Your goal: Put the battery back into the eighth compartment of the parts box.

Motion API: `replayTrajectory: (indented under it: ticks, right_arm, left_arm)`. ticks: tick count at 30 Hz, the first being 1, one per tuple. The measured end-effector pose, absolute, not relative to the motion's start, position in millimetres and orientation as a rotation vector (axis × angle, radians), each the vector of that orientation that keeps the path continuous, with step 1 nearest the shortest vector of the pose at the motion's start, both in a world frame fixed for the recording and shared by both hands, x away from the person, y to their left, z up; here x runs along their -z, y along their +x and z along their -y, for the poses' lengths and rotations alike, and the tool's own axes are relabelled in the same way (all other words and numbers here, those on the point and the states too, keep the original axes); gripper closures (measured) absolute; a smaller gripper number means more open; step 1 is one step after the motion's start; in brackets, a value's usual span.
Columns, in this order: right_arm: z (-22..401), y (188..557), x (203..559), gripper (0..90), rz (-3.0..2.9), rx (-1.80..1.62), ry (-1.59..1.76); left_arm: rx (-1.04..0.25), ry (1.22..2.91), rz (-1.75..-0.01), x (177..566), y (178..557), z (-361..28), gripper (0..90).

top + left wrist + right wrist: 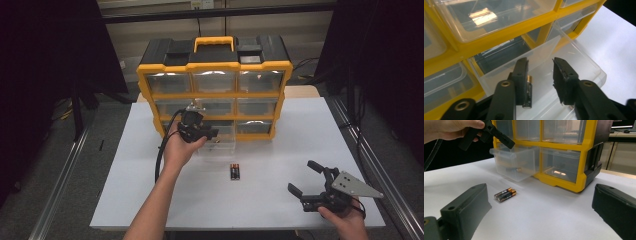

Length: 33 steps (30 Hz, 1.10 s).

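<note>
Battery [528,92]: lay in the pulled-out drawer [584,62], lower middle, touching one finger.
Left gripper [540,80] fingers: parted, gripping nothing.
Right gripper [308,178] fingers: wide open, empty.

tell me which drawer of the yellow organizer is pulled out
The middle drawer of the bottom row. It sticks out over the table under the left gripper, with a battery inside, while the other drawers sit flush in the organizer.

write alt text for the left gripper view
The left tongs hang open over a pulled-out clear drawer of a yellow organizer, with a battery beside one jaw, lying in the drawer.
</note>
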State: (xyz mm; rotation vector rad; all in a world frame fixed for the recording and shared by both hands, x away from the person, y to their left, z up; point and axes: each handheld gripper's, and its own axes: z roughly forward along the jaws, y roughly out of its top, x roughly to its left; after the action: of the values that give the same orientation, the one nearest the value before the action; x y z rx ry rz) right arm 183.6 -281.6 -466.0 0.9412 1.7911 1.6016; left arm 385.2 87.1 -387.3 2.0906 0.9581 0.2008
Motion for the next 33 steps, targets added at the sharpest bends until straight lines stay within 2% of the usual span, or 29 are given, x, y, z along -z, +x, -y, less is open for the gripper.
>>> replayTrajectory:
  ticks: [3,6,8,10,11,12,18,26,33]
  right_arm:
    - [281.6,183.6,466.0,0.4,-1.791,-1.602,0.941]
    - [281.4,183.6,466.0,0.4,-1.791,-1.6,0.942]
    - [281.4,183.6,466.0,0.4,-1.792,-1.6,0.941]
    - [281.3,183.6,466.0,0.4,-1.792,-1.6,0.941]
    - [281.3,183.6,466.0,0.4,-1.792,-1.6,0.941]
    - [281.2,183.6,466.0,0.4,-1.792,-1.599,0.941]
    - [281.2,183.5,466.0,0.4,-1.793,-1.602,0.938]
    - [281.5,183.1,465.8,0.4,-1.796,-1.6,0.938]
    - [281.5,183.1,465.8,0.4,-1.798,-1.598,0.934]
  left_arm:
    - [-0.192,2.091,-0.955,385.4,382.8,-88.5,59.0]
    - [-0.177,2.072,-0.944,381.4,378.4,-90.2,49.3]
    - [-0.188,2.085,-0.94,379.3,376.2,-90.5,47.9]
    - [-0.183,2.091,-0.93,377.2,372.8,-90.6,39.3]
    - [-0.169,2.079,-0.922,377.4,370.8,-89.6,39.3]
    - [-0.155,2.102,-0.907,375.3,367.6,-89.4,34.4]
    - [-0.146,2.101,-0.85,372.7,357.5,-86.6,24.4]
    - [-0.137,2.101,-0.762,368.5,340.0,-82.0,18.5]
    - [-0.117,2.091,-0.737,374.6,331.6,-83.8,17.7]
